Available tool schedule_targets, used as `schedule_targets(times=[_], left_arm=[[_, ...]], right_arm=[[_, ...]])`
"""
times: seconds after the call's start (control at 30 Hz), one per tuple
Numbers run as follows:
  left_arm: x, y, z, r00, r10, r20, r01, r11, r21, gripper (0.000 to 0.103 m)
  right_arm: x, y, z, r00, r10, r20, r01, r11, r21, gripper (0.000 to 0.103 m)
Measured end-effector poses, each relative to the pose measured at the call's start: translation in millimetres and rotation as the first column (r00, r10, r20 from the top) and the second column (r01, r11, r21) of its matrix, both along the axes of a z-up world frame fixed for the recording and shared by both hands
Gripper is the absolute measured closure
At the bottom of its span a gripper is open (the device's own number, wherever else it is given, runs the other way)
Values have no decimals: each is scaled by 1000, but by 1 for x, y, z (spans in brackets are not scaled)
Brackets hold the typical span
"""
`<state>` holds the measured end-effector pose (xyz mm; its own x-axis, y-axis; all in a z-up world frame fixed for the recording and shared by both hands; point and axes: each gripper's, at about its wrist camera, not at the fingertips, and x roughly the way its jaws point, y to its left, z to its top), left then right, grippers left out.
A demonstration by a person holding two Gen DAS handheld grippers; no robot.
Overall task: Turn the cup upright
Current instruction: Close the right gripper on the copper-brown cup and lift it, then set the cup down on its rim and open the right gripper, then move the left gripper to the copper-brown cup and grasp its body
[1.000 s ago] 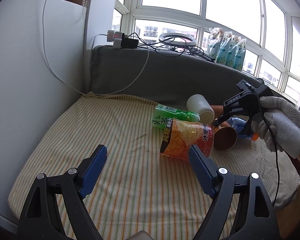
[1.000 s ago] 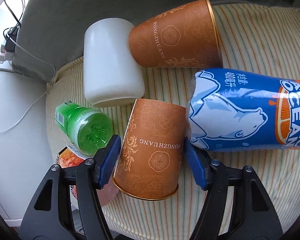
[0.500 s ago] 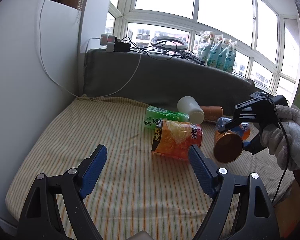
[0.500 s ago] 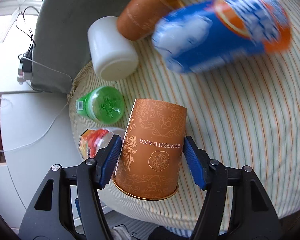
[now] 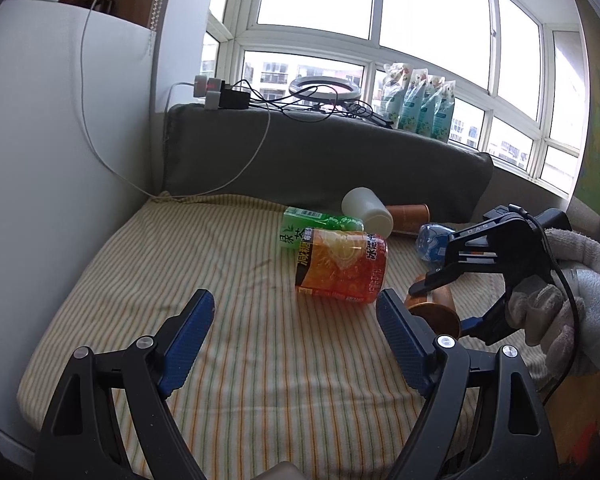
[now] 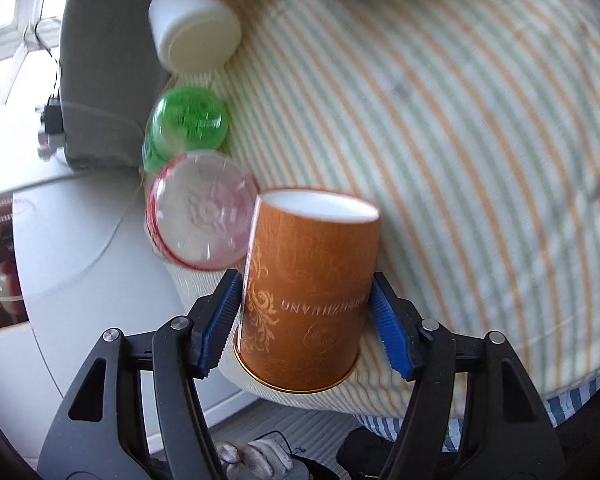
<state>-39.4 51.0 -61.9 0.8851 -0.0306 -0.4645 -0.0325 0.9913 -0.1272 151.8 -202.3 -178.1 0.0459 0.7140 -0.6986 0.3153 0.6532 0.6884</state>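
Since a second ago we have lifted the orange cup (image 6: 308, 300) clear of the other cups and bottles, right gripper (image 6: 306, 312) jaws clenched on its wall above the striped cushion (image 6: 480, 160), still mid-flip; left gripper (image 5: 296, 344) released, idle.

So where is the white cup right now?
The white cup lies on its side at the back of the striped cushion, between the green bottle and another orange cup.

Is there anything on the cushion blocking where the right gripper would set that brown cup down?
Nothing visible does. The right gripper holds the brown cup over bare striped cushion. The orange bottle lies close beside it, to its left in the right wrist view.
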Motion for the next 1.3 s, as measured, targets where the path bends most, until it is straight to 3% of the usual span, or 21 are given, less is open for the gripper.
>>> schedule_targets(times=[0.27, 0.43, 0.67, 0.83, 1.07, 1.3], left_arm=[[-6, -11, 6, 1000, 25, -7, -25, 1000, 19, 20], [9, -28, 13, 996, -74, -57, 75, 997, 21, 20], [54, -55, 30, 939, -270, -214, 287, 956, 53, 20], [72, -75, 25, 902, -338, -268, 338, 940, -49, 20], [71, -101, -10, 924, -289, -252, 266, 956, -122, 20], [63, -108, -22, 946, -219, -238, 204, 975, -89, 19]], right_arm=[[0, 19, 21, 979, 194, 70, -190, 980, -56, 31], [-5, -7, 47, 935, 292, 202, -278, 956, -95, 31], [-19, -66, 69, 873, 314, 374, -271, 948, -165, 31], [-26, -87, 70, 840, 324, 436, -268, 945, -188, 31], [-28, -100, 67, 822, 346, 453, -309, 938, -156, 31], [-23, -106, 61, 811, 373, 451, -341, 928, -153, 31]])
